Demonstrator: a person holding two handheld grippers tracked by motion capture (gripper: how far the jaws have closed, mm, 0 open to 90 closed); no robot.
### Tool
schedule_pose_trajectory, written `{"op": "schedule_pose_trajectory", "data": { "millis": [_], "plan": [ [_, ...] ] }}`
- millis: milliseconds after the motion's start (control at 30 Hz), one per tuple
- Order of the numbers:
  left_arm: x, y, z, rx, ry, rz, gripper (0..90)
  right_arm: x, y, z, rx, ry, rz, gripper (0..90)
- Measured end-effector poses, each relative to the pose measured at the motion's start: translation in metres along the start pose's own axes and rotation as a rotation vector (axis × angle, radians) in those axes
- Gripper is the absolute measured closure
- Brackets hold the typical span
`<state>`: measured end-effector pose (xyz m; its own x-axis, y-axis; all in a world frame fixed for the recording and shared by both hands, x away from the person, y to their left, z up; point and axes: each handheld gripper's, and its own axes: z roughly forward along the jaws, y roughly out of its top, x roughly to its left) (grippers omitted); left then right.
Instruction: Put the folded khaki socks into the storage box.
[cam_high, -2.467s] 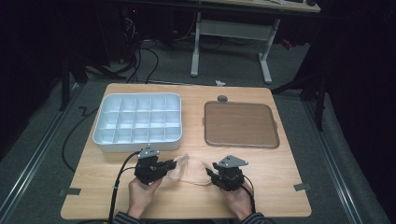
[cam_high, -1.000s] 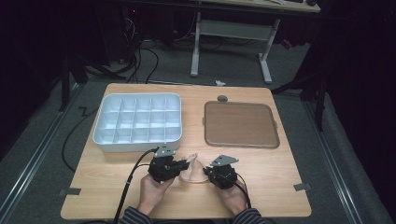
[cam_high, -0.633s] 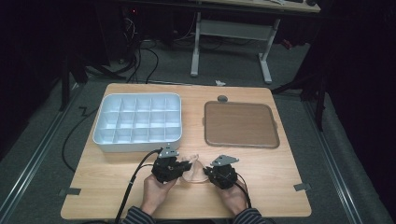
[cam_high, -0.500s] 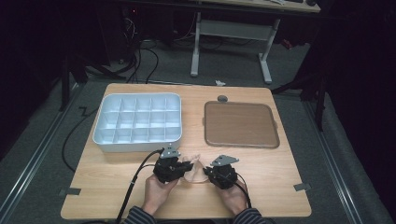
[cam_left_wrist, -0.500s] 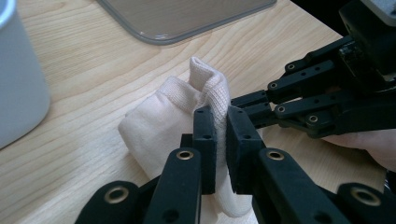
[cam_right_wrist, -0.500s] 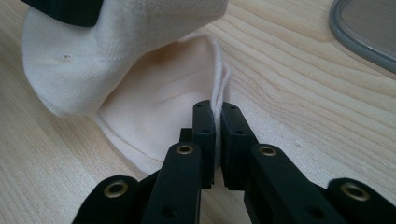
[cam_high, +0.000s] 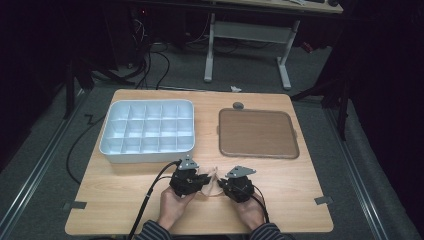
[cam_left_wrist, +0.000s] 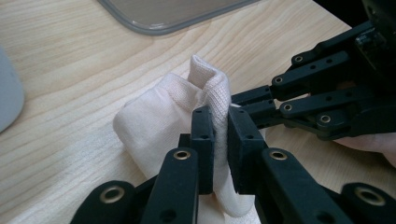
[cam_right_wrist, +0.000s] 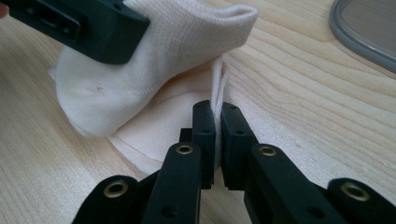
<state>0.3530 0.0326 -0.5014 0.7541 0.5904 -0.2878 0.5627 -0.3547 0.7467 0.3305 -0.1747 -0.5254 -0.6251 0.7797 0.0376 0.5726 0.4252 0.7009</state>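
A small cream-white sock (cam_high: 212, 180) lies bunched on the wooden table (cam_high: 125, 195) near its front edge, between both grippers. My left gripper (cam_left_wrist: 220, 123) is shut on a raised fold of the sock (cam_left_wrist: 159, 116). My right gripper (cam_right_wrist: 217, 116) is shut on a thin edge of the same sock (cam_right_wrist: 154, 70). In the high view the left gripper (cam_high: 202, 178) and right gripper (cam_high: 222, 183) sit close together, jaws pointing toward each other. The other gripper's black jaws cross each gripper view.
A white compartment tray (cam_high: 147, 150) stands at the back left of the table. A brown flat tray (cam_high: 257, 132) lies at the back right, with a small grey round object (cam_high: 238, 105) behind it. Bare wood lies to the left and right of the hands.
The left gripper moved right toward the right gripper, so the two now sit close together on the sock. The sock is bunched up between them.
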Motion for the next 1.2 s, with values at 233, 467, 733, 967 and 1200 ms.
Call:
{"op": "schedule_pose_trajectory", "data": {
  "millis": [233, 467, 733, 967, 1200],
  "plan": [
    [-0.002, 0.000, 0.006, 0.028, 0.004, 0.017, 83.9, 0.000, 0.000, 0.000, 0.000, -0.001, -0.001, 85.5],
    [-0.004, -0.002, 0.015, 0.062, 0.000, 0.025, 84.9, 0.000, 0.000, 0.000, -0.001, -0.001, 0.000, 85.4],
    [-0.003, -0.002, 0.015, 0.064, -0.005, 0.027, 82.8, -0.001, 0.000, 0.000, 0.000, 0.003, 0.009, 84.5],
    [0.000, -0.001, 0.011, 0.043, -0.029, 0.009, 74.0, -0.004, 0.000, -0.001, 0.001, 0.024, 0.041, 79.2],
    [0.000, -0.003, 0.003, 0.018, -0.038, 0.011, 60.3, -0.003, 0.003, -0.011, -0.021, 0.011, 0.047, 68.2]
  ]
}}
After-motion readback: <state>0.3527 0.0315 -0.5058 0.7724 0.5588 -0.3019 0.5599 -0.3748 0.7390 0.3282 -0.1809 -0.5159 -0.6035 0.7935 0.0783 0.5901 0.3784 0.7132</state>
